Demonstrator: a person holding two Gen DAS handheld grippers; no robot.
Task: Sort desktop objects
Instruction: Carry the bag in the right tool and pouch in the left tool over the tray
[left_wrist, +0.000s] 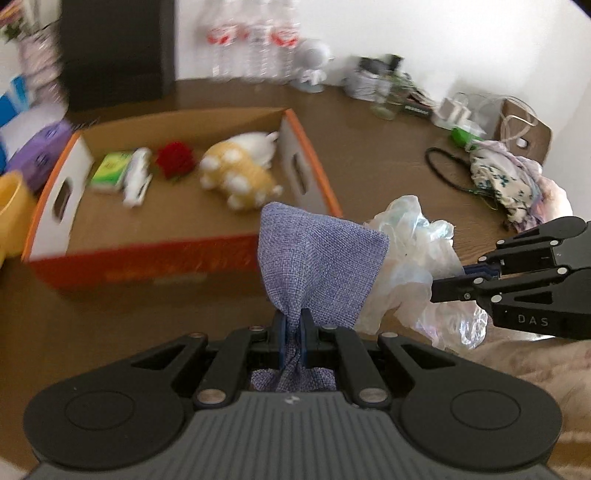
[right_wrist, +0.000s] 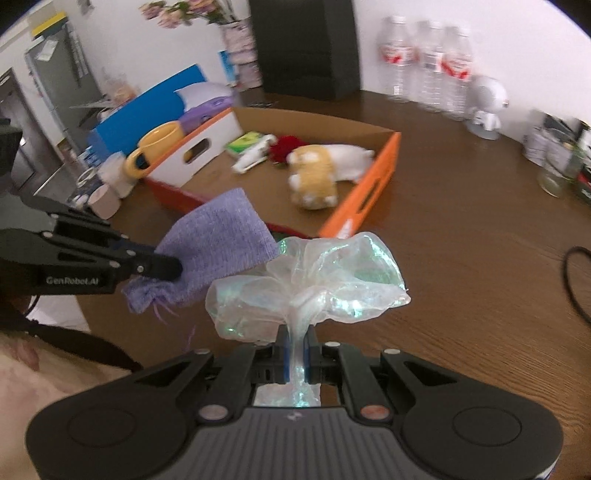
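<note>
Nearest, the left gripper (left_wrist: 293, 325) is clamped on the gathered neck of a purple woven pouch (left_wrist: 317, 258), so the body of the pouch fans out ahead of the fingers and hangs clear of the tabletop (left_wrist: 369, 155). Just to its right, the right gripper (right_wrist: 295, 354) is clamped on the pinched neck of a sheer iridescent bag (right_wrist: 314, 280) in the same way. Holding each by its drawn throat likely keeps the limp fabric bunched and easy to carry. The two bundles sit side by side, close enough that they may be brushing; I cannot tell.

Beyond them lies the orange cardboard box (left_wrist: 48, 221), open at the top, its near wall low. Both pouches appear lifted above that rim, which suits a drop inside. Within it, the far half holds a plush toy (left_wrist: 240, 170), a red flower (left_wrist: 175, 158), a white tube (left_wrist: 136, 177) and a green packet (left_wrist: 110, 171); the near floor is bare cardboard, the roomiest landing spot.

To the right, open tabletop reaches a black cord (left_wrist: 443, 170) and crumpled floral cloth (left_wrist: 506, 184). Far back, water bottles (right_wrist: 428, 62) line the wall.
</note>
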